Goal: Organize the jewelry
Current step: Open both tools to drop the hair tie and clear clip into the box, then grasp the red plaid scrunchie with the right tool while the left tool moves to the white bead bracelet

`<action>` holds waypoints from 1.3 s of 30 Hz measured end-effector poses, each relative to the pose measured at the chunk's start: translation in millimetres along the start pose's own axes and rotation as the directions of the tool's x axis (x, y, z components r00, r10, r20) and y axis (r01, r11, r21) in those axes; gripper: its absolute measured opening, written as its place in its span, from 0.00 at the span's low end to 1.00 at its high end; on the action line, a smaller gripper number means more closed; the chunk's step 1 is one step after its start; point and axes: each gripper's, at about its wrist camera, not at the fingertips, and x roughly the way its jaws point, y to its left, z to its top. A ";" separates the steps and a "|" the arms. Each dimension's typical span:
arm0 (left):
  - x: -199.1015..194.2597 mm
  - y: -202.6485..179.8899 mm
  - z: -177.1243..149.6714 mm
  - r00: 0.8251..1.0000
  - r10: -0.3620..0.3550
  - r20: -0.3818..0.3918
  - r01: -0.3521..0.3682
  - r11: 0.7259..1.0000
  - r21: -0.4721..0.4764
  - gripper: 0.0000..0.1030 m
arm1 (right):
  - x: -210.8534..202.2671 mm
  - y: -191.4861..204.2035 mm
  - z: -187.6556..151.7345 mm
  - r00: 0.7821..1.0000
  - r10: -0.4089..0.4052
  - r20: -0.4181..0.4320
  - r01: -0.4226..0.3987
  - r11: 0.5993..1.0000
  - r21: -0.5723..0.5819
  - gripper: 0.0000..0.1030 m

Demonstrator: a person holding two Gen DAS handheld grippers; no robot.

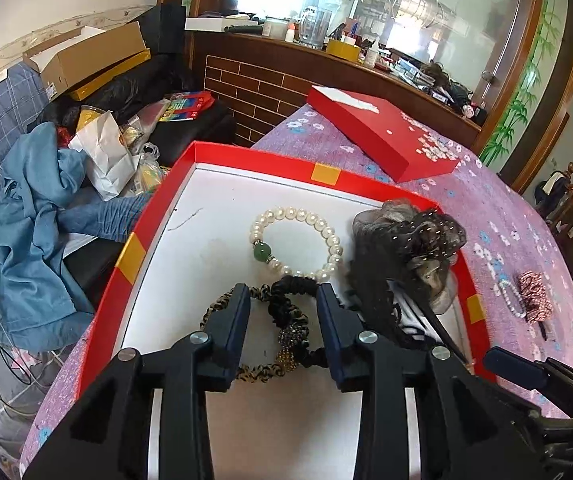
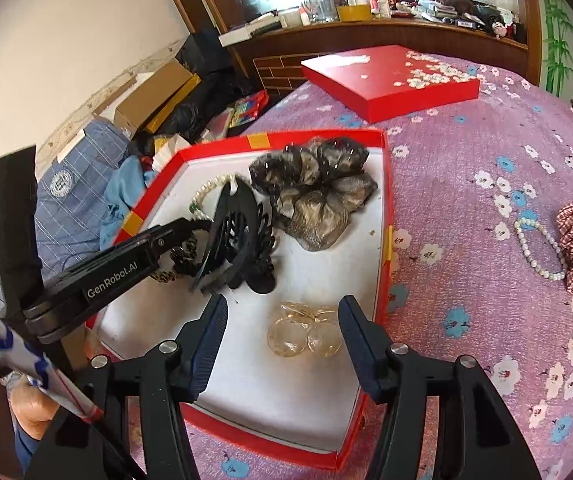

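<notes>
The red box [image 2: 382,216] sits at the left edge of the purple-floral tabletop [image 2: 486,152]. Inside, the left gripper [image 1: 282,300] hangs with jaws apart above a leopard-print scrunchie [image 1: 262,372], near the pearl bracelet [image 1: 296,244]. The right gripper [image 2: 282,316], also spread and empty, frames a clear clip [image 2: 306,332]. A second pearl bracelet [image 2: 536,252] lies near the right edge.

Open box [image 2: 384,216] on bed [image 2: 486,140]; inside: pearl bracelet [image 1: 298,242] left, gauze scrunchie [image 2: 318,192] right, clear clip [image 2: 304,330] in front. Lid [image 2: 390,76] behind box. Bead strand [image 2: 536,250] right of box, outside it.
</notes>
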 end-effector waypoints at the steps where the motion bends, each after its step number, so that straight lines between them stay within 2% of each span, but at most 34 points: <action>1: -3.2 -0.9 0.2 1.000 -0.002 0.005 0.002 1.000 0.001 0.32 | -4.4 -0.5 -0.1 1.000 0.007 0.008 -0.007 1.000 0.003 0.61; 9: -29.3 -24.5 -0.3 0.998 -0.038 0.041 0.037 0.999 0.036 0.32 | -38.3 -21.9 -1.8 0.998 0.007 0.067 -0.011 0.998 0.066 0.61; 16: -44.5 -66.5 -7.0 0.994 -0.103 0.045 0.098 0.990 0.102 0.32 | -66.9 -89.9 -2.1 0.990 -0.103 0.094 0.083 0.978 0.189 0.61; 22: -50.1 -124.3 -21.5 0.986 -0.168 0.012 0.161 0.961 0.225 0.32 | -93.5 -162.1 -0.2 0.970 -0.220 0.100 0.180 0.934 0.309 0.60; 26: -50.2 -150.5 -32.9 0.980 -0.198 -0.011 0.193 0.943 0.272 0.32 | -84.8 -197.5 9.1 0.962 -0.270 0.039 0.244 0.916 0.319 0.55; 31: -43.5 -168.1 -41.9 0.980 -0.193 -0.043 0.197 0.932 0.303 0.32 | -47.9 -195.9 21.6 0.952 -0.306 -0.027 0.304 0.925 0.230 0.54; 32: -42.4 -169.9 -42.8 0.981 -0.189 -0.048 0.194 0.932 0.306 0.32 | -37.1 -196.5 22.8 0.940 -0.337 -0.056 0.341 0.915 0.215 0.51; 33: -41.5 -171.1 -43.3 0.981 -0.185 -0.051 0.192 0.931 0.309 0.32 | -29.5 -200.3 21.9 0.932 -0.355 -0.078 0.364 0.906 0.216 0.26; 34: -41.0 -171.7 -43.7 0.982 -0.182 -0.054 0.190 0.930 0.313 0.32 | -25.4 -204.7 20.5 0.936 -0.341 -0.087 0.352 0.908 0.227 0.05; 36: -41.7 -172.6 -45.2 0.982 -0.180 -0.055 0.189 0.927 0.323 0.32 | -37.6 -217.0 16.6 0.951 -0.308 -0.041 0.306 0.908 0.287 0.05; 39: -38.4 -175.8 -43.9 0.983 -0.173 -0.062 0.184 0.925 0.332 0.32 | -79.9 -229.6 12.8 0.965 -0.247 0.090 0.200 0.910 0.363 0.05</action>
